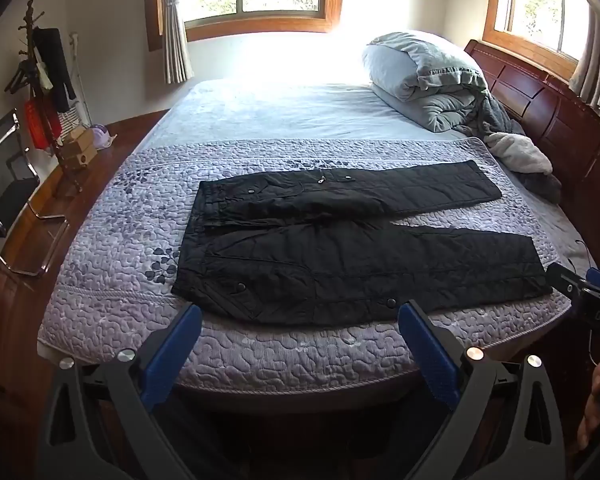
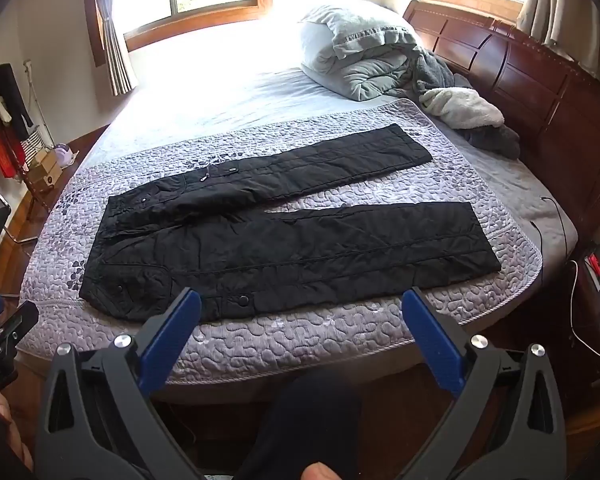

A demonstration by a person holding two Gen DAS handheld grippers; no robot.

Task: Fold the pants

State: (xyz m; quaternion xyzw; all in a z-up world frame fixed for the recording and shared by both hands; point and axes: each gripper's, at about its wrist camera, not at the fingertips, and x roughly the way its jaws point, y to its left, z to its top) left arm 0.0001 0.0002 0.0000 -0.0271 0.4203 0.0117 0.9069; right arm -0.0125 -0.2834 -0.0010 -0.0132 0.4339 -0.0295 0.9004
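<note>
Nothing was folded yet: the black quilted pants (image 1: 340,248) lay spread flat on the bed's quilted mat (image 1: 260,352), waistband left, legs apart. I held left gripper (image 1: 300,320) and right gripper (image 2: 300,308) spread wide, empty, short of the near edge.
</note>
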